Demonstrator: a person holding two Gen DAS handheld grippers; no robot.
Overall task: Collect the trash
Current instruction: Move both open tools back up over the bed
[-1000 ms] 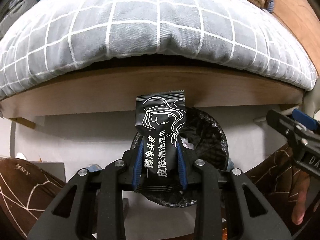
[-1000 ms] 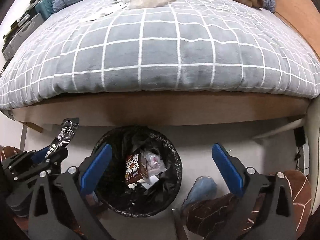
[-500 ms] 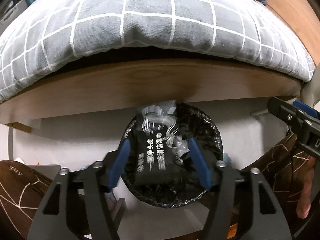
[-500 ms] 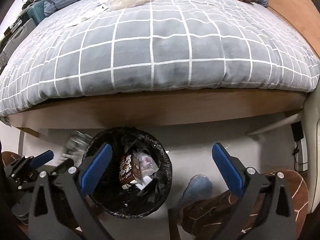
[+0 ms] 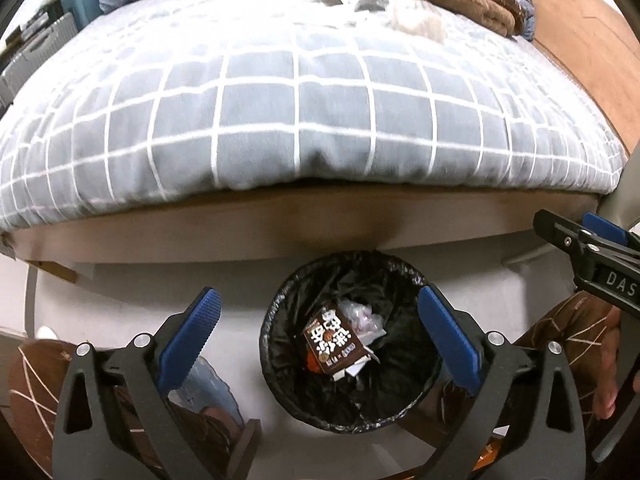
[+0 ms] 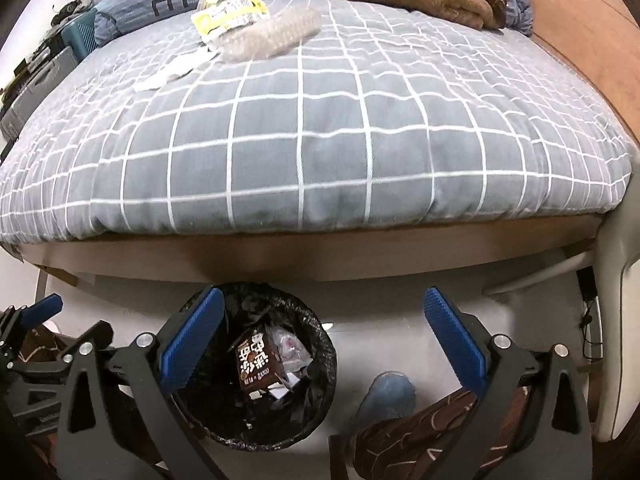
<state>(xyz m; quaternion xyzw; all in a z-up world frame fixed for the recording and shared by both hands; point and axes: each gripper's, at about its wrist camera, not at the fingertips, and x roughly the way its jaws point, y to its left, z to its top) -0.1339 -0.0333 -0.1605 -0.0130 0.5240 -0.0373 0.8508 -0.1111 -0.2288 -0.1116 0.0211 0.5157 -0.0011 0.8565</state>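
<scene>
The bed [image 6: 304, 152] fills the room, grey checked quilt [image 5: 296, 108] on top, with wrappers [image 6: 230, 16] lying far up it. Below its edge stands the bin [image 5: 348, 344], black liner, a brown carton [image 5: 334, 340] inside among scraps. Left gripper [image 5: 316, 328] hangs above the bin, spread wide, nothing in it. Right gripper [image 6: 320, 332] is also wide and holds nothing, just beside the bin.

A round bin lined with a black plastic bag [image 5: 276, 364] stands on the floor against the bed, holding a brown drink carton [image 5: 334, 340] and crumpled clear wrappers [image 5: 360, 314].
</scene>
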